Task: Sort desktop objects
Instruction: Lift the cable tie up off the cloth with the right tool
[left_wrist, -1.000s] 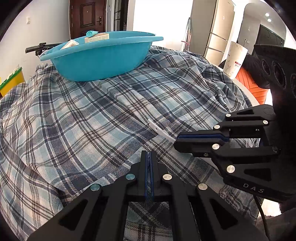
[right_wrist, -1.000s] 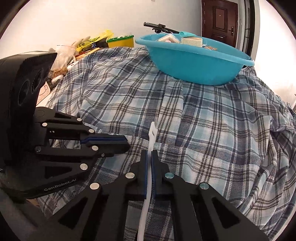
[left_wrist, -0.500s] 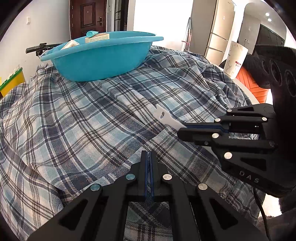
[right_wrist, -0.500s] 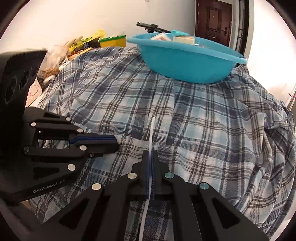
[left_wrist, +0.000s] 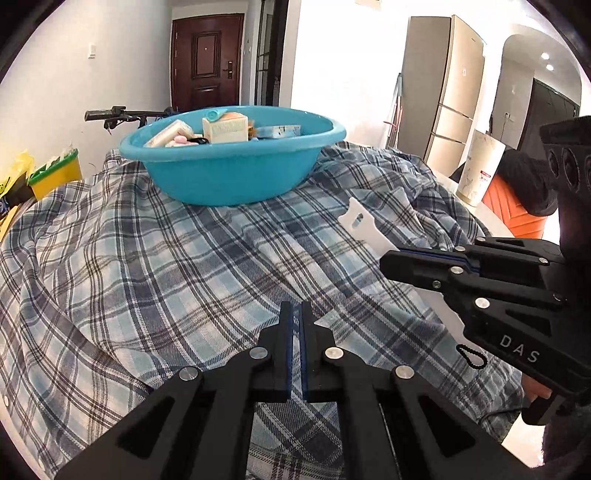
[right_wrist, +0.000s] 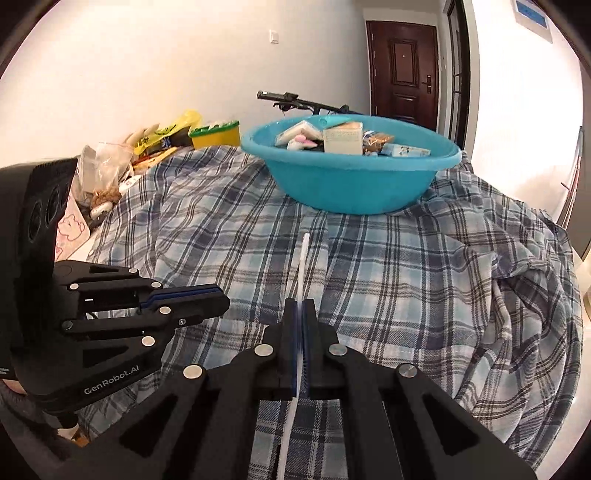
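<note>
The right gripper (right_wrist: 299, 325) is clamped on the flat white plastic tool (left_wrist: 364, 225), held above the plaid cloth (left_wrist: 147, 266). Carry it level to the far turquoise plastic basin (right_wrist: 351, 184), clearing the rim before release. The left gripper (left_wrist: 294, 321) is closed and empty; keep it aside.

- 2 grippers in my hands: left gripper (left_wrist: 297, 314), right gripper (right_wrist: 300, 310)
- 1 white flat plastic strip (left_wrist: 364, 227)
- 1 blue basin (left_wrist: 232, 173)
- 1 plaid cloth (left_wrist: 147, 266)
- 1 beige box (left_wrist: 225, 129) in basin; other basin items too jumbled for me to count
- 1 yellow tub (right_wrist: 216, 134)
- 1 brown door (left_wrist: 207, 62)
</note>
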